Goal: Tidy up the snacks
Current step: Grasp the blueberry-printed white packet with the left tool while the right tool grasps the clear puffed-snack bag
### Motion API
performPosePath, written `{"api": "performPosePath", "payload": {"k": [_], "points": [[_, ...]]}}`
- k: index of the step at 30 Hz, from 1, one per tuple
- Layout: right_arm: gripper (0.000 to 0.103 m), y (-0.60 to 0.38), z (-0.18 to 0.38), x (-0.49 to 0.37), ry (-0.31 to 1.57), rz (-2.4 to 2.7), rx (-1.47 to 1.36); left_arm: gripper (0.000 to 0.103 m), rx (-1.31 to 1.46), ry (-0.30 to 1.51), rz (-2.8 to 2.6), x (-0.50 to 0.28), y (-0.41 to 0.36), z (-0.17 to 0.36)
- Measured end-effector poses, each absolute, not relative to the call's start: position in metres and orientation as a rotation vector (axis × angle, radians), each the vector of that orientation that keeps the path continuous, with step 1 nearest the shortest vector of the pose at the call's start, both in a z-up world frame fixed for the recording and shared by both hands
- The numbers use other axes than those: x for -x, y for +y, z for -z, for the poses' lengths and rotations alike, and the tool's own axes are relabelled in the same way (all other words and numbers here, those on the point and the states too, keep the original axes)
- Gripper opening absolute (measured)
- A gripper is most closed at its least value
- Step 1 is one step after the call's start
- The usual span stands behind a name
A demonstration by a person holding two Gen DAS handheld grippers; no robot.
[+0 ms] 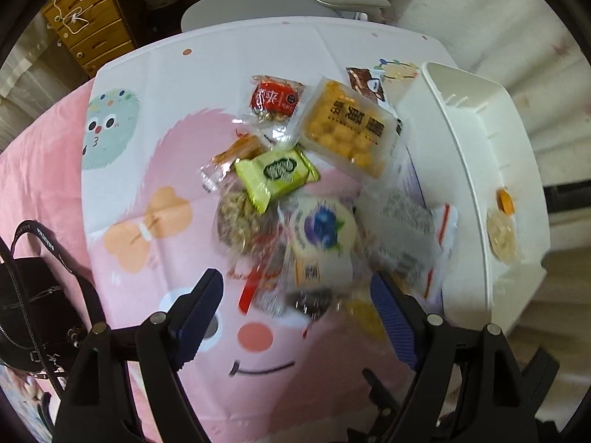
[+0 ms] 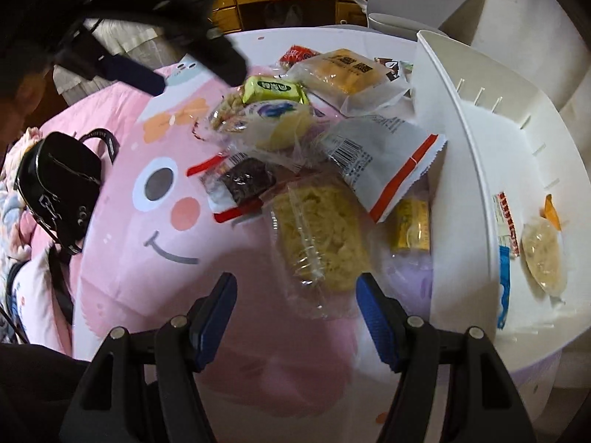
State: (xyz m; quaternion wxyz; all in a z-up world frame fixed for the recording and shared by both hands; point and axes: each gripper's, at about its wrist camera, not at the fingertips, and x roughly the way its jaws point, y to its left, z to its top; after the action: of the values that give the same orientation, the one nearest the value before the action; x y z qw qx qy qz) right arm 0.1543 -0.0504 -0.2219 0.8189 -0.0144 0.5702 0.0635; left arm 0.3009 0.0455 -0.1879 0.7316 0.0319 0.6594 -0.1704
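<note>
My left gripper (image 1: pixel 295 295) points down over the snack pile (image 1: pixel 295 192) with its jaws spread wide and nothing between the pads. My right gripper (image 2: pixel 295 295) hangs about half open just short of a clear-wrapped yellow crumbly cake (image 2: pixel 321 229), holding nothing.

Only the right wrist view shows that cake whole, along with a small gold packet (image 2: pixel 412 225) beside the bin wall and the left gripper from outside, at upper left. The left wrist view alone shows the red packet (image 1: pixel 275 98) plainly and the mint-green creature (image 1: pixel 109 129) printed on the cloth.

The snacks lie heaped on a surface (image 1: pixel 155 85) covered by a pink cartoon-face cloth, next to a white plastic bin (image 2: pixel 461 140) with slotted walls that already holds a few packets. The red packet and the tray of orange-yellow balls (image 1: pixel 347 129) carry Chinese characters I cannot read; a round cake (image 1: pixel 325 227) bears a blueberry picture, and a white crinkle-edged bag (image 2: pixel 380 158) shows a barcode. A black strapped handbag (image 2: pixel 59 184) lies at the left.
</note>
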Motion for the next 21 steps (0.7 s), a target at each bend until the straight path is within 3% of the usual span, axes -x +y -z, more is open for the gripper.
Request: {"api": "performPosePath", "payload": {"k": [15,21], "points": [[0.068,-0.055,0.252,-0.174,1.199,-0.177,0.089,0.079,-0.068,1.509,0.3,-0.321,0.008,0.248],[0.068,-0.051,0.258,-0.175,1.211,-0.186,0.13,0.069,-0.081,1.506,0.256,-0.324,-0.001,0.262]]}}
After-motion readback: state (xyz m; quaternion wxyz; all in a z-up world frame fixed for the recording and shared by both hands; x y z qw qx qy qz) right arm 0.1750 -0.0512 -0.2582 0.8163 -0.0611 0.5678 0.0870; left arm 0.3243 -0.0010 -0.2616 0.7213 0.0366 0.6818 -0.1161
